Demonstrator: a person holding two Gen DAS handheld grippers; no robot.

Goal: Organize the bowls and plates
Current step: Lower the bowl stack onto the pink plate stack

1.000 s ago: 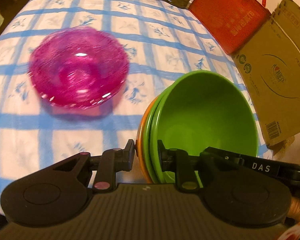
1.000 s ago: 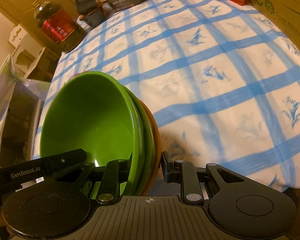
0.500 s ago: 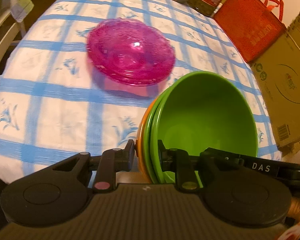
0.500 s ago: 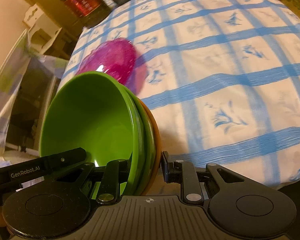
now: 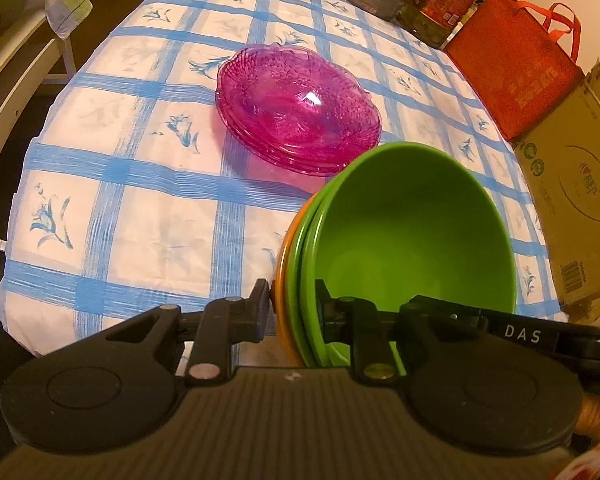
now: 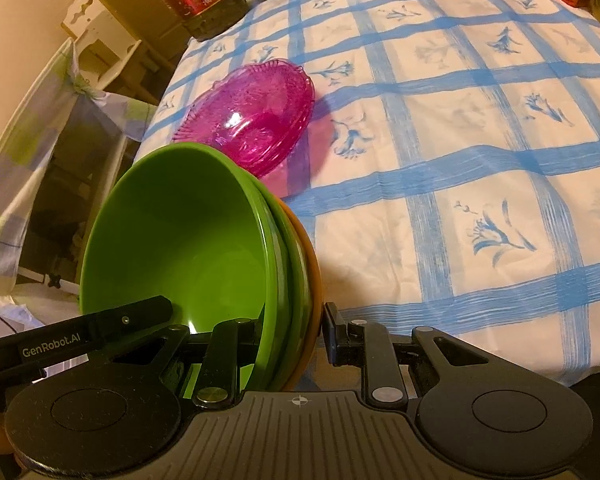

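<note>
A: Bowls (image 5: 412, 236) sit clamped at both rims: the left tool (image 5: 292, 312) pinches one side of the stack, the right tool (image 6: 290, 328) the other. What has shifted?

B: The pink dishes (image 5: 298, 116) have slid from far left of the left tool towards its centre line over the last second, now just ahead of the stack's far rim. In the right view they were hidden a second ago; now they lie ahead and slightly left of that tool (image 6: 252, 120). So I judge the stack is being carried over towards them, perhaps to be set beside them.

A: Is the stack down yet?

B: It looks tipped on edge and lifted, its mouth facing sideways across both tools; I cannot tell whether anything touches the desk (image 5: 140, 208).

A: Materials?

B: Two smooth, matt green bowls nest in an orange one (image 6: 310, 280), probably plastic: deep, round, plain-rimmed. The pink dishes are clear, glossy, patterned and scalloped at the edge, several stacked; glass or hard plastic, I cannot say. The desk wears a soft white cloth with blue checks and flowers.
</note>
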